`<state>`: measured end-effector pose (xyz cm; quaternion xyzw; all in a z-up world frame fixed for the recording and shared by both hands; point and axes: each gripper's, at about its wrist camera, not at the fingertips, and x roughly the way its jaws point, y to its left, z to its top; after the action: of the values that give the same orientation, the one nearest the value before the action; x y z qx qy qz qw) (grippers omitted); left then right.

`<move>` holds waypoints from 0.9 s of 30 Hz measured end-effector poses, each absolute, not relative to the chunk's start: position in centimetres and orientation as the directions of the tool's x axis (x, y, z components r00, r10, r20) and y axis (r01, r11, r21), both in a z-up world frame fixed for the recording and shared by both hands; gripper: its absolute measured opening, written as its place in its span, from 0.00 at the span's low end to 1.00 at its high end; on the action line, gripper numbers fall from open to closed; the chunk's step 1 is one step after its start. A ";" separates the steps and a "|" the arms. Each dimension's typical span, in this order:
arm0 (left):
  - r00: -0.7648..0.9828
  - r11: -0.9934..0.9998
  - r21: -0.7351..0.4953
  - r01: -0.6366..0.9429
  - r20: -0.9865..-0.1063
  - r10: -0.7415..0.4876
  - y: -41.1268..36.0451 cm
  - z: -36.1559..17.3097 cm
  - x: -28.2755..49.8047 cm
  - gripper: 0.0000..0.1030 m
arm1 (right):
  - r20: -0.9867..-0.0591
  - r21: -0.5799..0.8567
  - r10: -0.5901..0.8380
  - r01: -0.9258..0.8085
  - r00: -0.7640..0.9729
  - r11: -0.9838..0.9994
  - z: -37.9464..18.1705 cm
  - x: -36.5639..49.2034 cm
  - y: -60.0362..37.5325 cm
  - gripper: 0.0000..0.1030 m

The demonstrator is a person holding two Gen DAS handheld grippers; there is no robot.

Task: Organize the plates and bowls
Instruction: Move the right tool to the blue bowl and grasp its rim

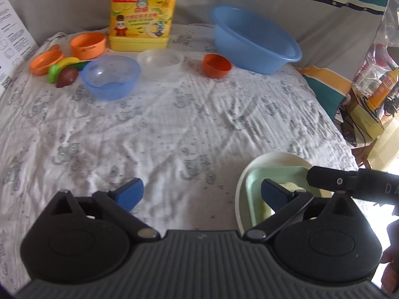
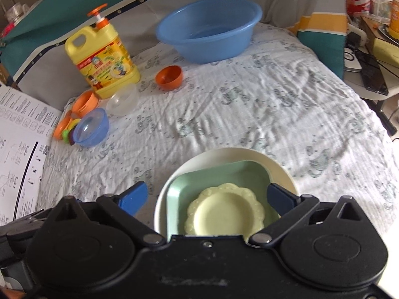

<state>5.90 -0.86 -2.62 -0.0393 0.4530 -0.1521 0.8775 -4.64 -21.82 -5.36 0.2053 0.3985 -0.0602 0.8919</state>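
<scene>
Plates (image 2: 225, 214) look stacked already just in front of the right tool (image 2: 208, 198), both tools wide open holding nothing, so next I'd guess grabbing the blue bowl (image 1: 110, 76) beside the yellow jug (image 1: 142, 12).

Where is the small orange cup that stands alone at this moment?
In the right wrist view the small orange cup lies tipped on the cloth at the far side, between the yellow detergent bottle on its left and the big blue basin behind it.
</scene>
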 end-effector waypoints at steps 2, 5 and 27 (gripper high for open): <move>0.552 0.957 -0.199 0.211 -0.784 -0.284 0.6 -2.9 6.1 1.00 | -0.737 0.312 0.069 0.248 0.672 0.917 -5.2 -3.7 -20.6 1.00; 0.565 0.968 -0.183 0.175 -0.786 -0.250 2.9 -3.3 6.6 1.00 | -0.737 0.304 0.087 0.213 0.670 0.928 -4.9 -2.3 -18.7 1.00; 0.660 0.994 -0.088 -0.063 -0.750 -0.025 14.3 -2.6 18.1 1.00 | -0.739 0.415 0.254 0.125 0.624 0.901 -5.1 12.1 -12.6 1.00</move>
<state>18.14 14.31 -2.55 -0.0534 0.4119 0.0107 0.9096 12.08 -12.59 -5.12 0.2190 0.4322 0.0371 0.8740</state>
